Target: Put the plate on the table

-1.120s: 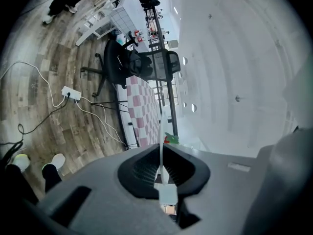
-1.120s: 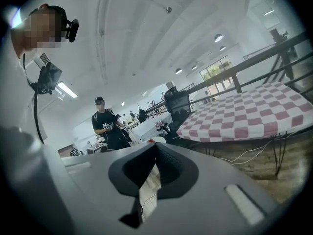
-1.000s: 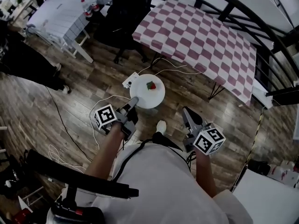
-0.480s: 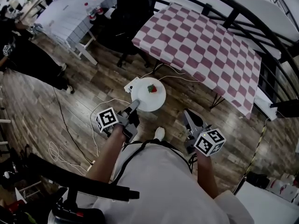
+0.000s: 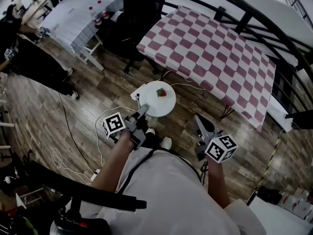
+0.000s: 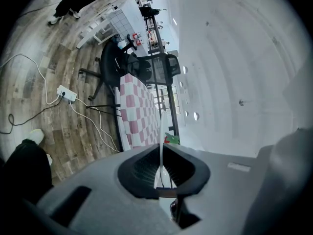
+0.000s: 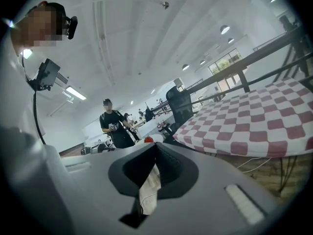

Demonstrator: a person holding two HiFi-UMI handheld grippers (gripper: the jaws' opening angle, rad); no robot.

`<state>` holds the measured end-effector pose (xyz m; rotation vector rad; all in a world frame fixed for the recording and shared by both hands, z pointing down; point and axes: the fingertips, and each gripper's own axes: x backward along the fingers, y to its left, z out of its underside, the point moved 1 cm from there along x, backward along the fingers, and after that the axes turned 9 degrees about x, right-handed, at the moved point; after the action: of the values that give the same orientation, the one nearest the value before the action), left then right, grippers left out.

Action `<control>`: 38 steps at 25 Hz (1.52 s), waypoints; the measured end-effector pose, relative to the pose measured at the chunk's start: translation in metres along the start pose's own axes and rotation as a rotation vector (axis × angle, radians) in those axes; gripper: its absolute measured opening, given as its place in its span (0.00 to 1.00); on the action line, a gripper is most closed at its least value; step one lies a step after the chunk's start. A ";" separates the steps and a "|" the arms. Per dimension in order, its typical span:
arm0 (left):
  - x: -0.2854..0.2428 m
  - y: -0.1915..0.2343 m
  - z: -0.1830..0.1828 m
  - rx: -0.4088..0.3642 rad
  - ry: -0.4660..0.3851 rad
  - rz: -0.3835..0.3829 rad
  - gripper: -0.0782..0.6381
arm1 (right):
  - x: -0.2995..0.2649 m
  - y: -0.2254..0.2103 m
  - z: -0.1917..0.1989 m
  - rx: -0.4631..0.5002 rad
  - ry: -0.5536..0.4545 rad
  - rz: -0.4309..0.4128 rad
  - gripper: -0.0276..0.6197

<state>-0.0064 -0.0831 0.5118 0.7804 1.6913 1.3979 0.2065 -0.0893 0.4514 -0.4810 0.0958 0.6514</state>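
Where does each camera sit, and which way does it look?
Head view: on the person's head, looking down at the plate, left gripper, right gripper, forearms, shirt.
Left gripper view: on that gripper, looking along jaws shut on the plate's rim.
Right gripper view: on that gripper, looking past its jaws; the person's head shows top-left.
Shared: all show the checked table.

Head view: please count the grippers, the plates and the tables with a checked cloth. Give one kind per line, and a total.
grippers: 2, the left gripper and the right gripper
plate: 1
checked table: 1
total: 4
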 end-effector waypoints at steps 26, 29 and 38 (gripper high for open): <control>-0.154 -0.033 -0.151 -0.012 0.098 0.031 0.14 | -0.147 -0.086 -0.067 -0.031 0.010 0.079 0.05; -0.174 -0.035 -0.181 -0.006 0.103 0.018 0.14 | -0.177 -0.097 -0.081 -0.034 0.011 0.089 0.05; -0.232 -0.046 -0.265 -0.008 0.148 -0.020 0.14 | -0.254 -0.122 -0.127 -0.031 -0.011 0.145 0.05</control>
<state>-0.1194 -0.4196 0.5315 0.6674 1.8001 1.4786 0.0861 -0.3740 0.4473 -0.5036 0.1107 0.7987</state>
